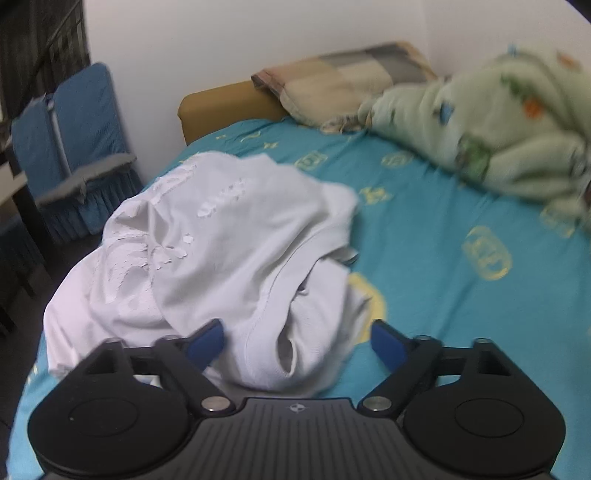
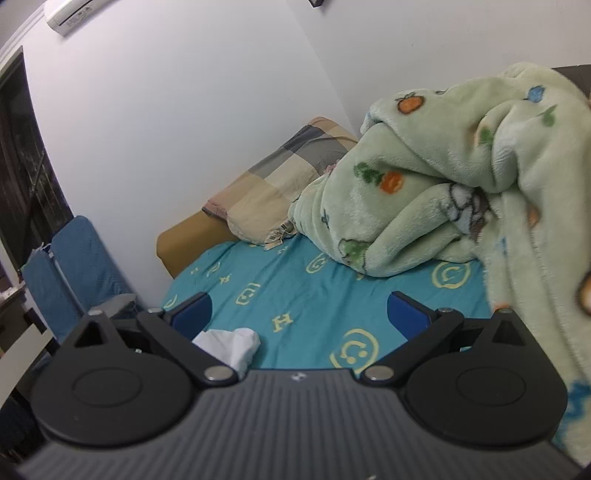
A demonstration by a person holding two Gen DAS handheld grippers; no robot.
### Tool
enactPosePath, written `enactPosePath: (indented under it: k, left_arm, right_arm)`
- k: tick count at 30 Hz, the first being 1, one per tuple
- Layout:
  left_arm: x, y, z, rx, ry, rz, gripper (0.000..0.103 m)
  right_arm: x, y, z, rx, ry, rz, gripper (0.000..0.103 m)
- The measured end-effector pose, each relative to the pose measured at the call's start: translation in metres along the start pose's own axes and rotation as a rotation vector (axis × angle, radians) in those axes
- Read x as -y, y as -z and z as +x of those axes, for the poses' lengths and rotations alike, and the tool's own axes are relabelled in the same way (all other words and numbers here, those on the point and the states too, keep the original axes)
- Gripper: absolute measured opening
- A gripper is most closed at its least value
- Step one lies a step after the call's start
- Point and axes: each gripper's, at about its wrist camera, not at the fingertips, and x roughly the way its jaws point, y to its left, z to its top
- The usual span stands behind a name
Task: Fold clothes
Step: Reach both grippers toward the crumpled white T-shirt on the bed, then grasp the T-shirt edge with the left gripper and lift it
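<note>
Left gripper (image 1: 297, 338) comes in spread, a hem of the crumpled white shirt (image 1: 221, 251) bunched between its jaws, unpinched. Right gripper (image 2: 299, 314) hangs wide over bare sheet (image 2: 295, 291), shirt below-left. Risk: pinching several layers, dragging the whole heap.

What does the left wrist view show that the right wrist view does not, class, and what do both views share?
Only the left wrist view shows the whole crumpled white garment, lying between the open jaws of the left gripper. Only the right wrist view shows the air conditioner high on the wall and the right gripper, its jaws open over bare sheet. Both share the turquoise bedsheet, the green fleece blanket, the checked pillow and the blue chair.
</note>
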Motion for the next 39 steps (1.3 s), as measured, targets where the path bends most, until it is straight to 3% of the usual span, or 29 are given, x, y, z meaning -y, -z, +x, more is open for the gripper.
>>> enactPosePath:
  k: [2,5,8,16,21,25,28,31,34,37,39]
  left_arm:
    - [-0.007,0.001,0.004,0.024,0.001,0.024,0.025]
    - [-0.027,0.002,-0.016,0.081,0.044,0.006,0.016]
    - [-0.053,0.003,-0.050,0.111,0.084,-0.010,0.014]
    - [-0.145,0.015,-0.149,0.192,0.162,-0.134,0.014]
    - [-0.170,0.035,-0.151,0.160,0.243,-0.218,0.014]
    - [-0.170,0.042,-0.140,0.121,0.243,-0.157,0.015]
    - [-0.164,0.049,-0.126,0.062,0.240,-0.122,0.017]
    - [-0.157,0.056,-0.111,0.000,0.236,-0.086,0.021]
    - [-0.157,0.058,-0.106,-0.008,0.238,-0.083,0.032]
    - [-0.157,0.056,-0.109,0.002,0.241,-0.088,0.048]
    - [-0.159,0.056,-0.111,0.005,0.246,-0.100,0.050]
  right_arm:
    - [-0.006,0.009,0.011,-0.016,0.011,-0.032,0.103]
    - [-0.013,0.018,0.028,-0.047,0.009,-0.048,0.103]
    - [-0.026,0.026,0.034,-0.061,-0.022,-0.073,0.103]
    - [-0.081,0.066,0.025,-0.179,-0.154,-0.299,0.103]
    - [-0.126,0.100,0.022,-0.209,-0.267,-0.492,0.103]
    - [-0.150,0.129,0.027,-0.226,-0.287,-0.657,0.103]
    - [-0.150,0.136,0.041,-0.258,-0.257,-0.673,0.103]
    - [-0.136,0.128,0.057,-0.289,-0.218,-0.559,0.103]
    - [-0.128,0.126,0.071,-0.321,-0.204,-0.466,0.103]
    - [-0.134,0.136,0.078,-0.344,-0.221,-0.530,0.103]
    - [-0.144,0.145,0.076,-0.324,-0.234,-0.617,0.103]
